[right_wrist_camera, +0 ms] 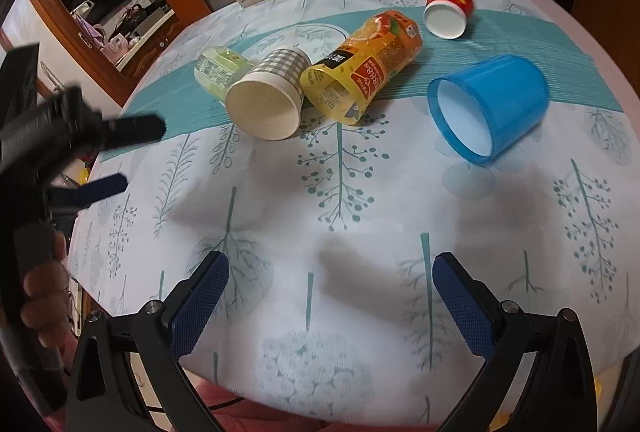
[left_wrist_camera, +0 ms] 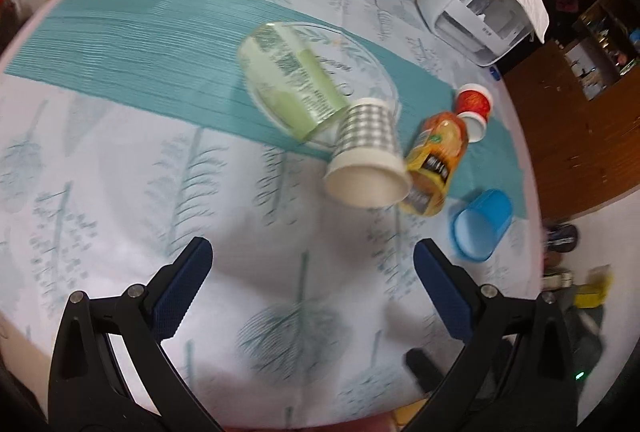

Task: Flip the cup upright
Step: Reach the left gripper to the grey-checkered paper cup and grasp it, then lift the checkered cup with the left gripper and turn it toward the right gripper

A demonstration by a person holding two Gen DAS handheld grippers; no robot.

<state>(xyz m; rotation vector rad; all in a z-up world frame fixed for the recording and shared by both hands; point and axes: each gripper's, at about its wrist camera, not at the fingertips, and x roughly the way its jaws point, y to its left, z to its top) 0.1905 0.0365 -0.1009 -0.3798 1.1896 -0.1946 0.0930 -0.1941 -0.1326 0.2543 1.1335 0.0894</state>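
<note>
**A:** What does the left wrist view show?

**B:** The left gripper [left_wrist_camera: 312, 264] hangs above a tablecloth [left_wrist_camera: 120, 192] printed with trees, its jaws spread wide and holding nothing. Ahead lie five cups, all on their sides. A checked paper cup [left_wrist_camera: 366, 148] points its open mouth toward the camera. It touches a green cup [left_wrist_camera: 292, 80] behind it and an orange cup [left_wrist_camera: 436, 164] to its right. A blue cup [left_wrist_camera: 480, 224] lies apart, nearer the table edge, and a red cup [left_wrist_camera: 474, 108] lies farther back. The picture is blurred.

**A:** And the right wrist view?

**B:** The right gripper [right_wrist_camera: 330, 296] also has its jaws spread and empty, low over the cloth. The blue cup [right_wrist_camera: 488, 104] lies ahead and right, mouth toward the camera, well clear of the others. The left gripper [right_wrist_camera: 100, 156] shows at the left edge, near the checked paper cup [right_wrist_camera: 272, 92].

**A:** Which cup is meant?

**B:** The task doesn't say; none stands upright yet.

**A:** How should the flip go?

**B:** I'd judge the blue one easiest for the right gripper. Put one finger inside the mouth and one outside, pinch the wall gently, then rotate until the base sits flat. Paper would crush under hard pressure.
</note>
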